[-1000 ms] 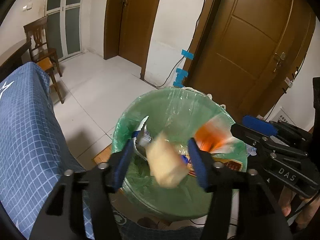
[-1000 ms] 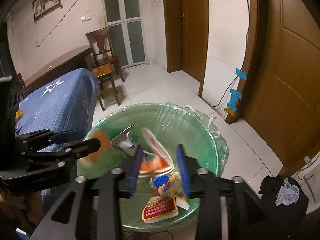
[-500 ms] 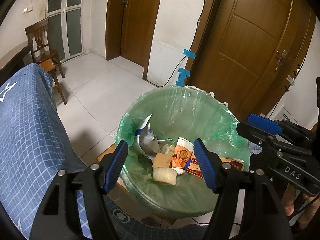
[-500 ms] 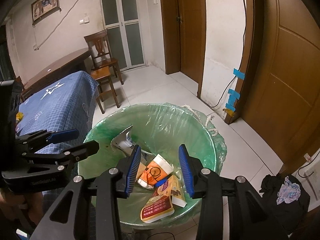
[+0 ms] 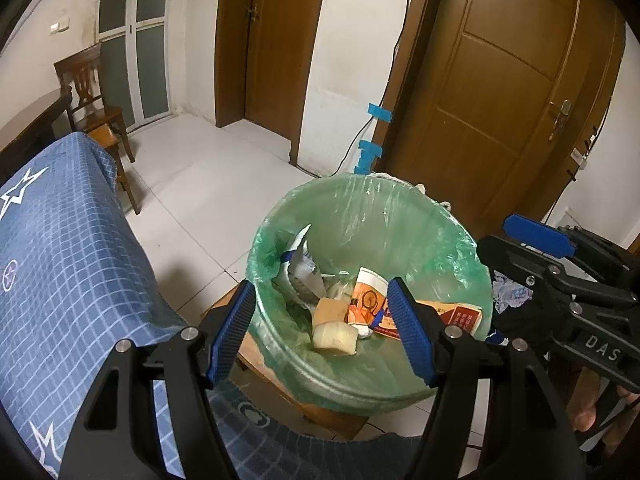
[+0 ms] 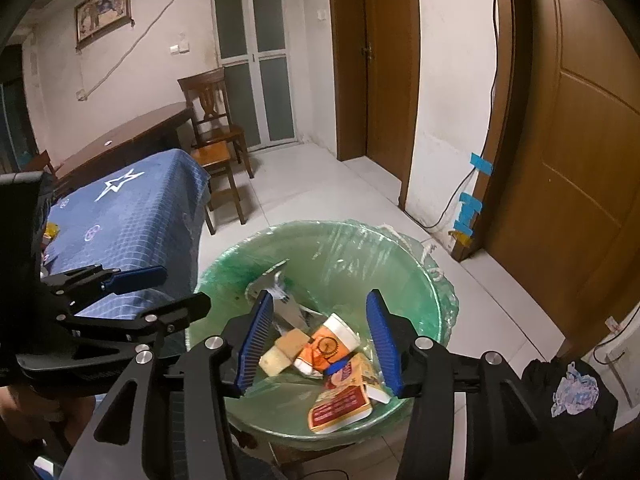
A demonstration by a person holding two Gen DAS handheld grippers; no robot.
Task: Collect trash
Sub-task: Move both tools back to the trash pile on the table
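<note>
A bin lined with a green bag [image 5: 360, 188] [image 6: 320, 226] stands below both grippers. In it lie an orange-and-white paper cup [image 5: 366, 296] [image 6: 328, 342], two tan sponge-like pieces [image 5: 334, 334] [image 6: 274, 358], a red-and-yellow packet [image 5: 452, 314] [image 6: 340, 404] and a silver wrapper [image 5: 304, 268]. My left gripper [image 5: 320, 284] hangs open above the bin's near rim, holding nothing. My right gripper [image 6: 319, 293] is above the bin too; its jaws are opening and nothing is between them.
A table under a blue checked cloth [image 5: 60, 260] [image 6: 128, 208] stands left of the bin. Behind it are a wooden chair [image 6: 212, 128] and a dark desk. Brown doors [image 5: 500, 80] line the far wall. A black cloth heap [image 6: 568, 392] lies on the floor at the right.
A tan piece that was dropping from my left gripper and the orange cup between my right fingers now lie in the bin. Both grippers drew back a little and stand wider.
</note>
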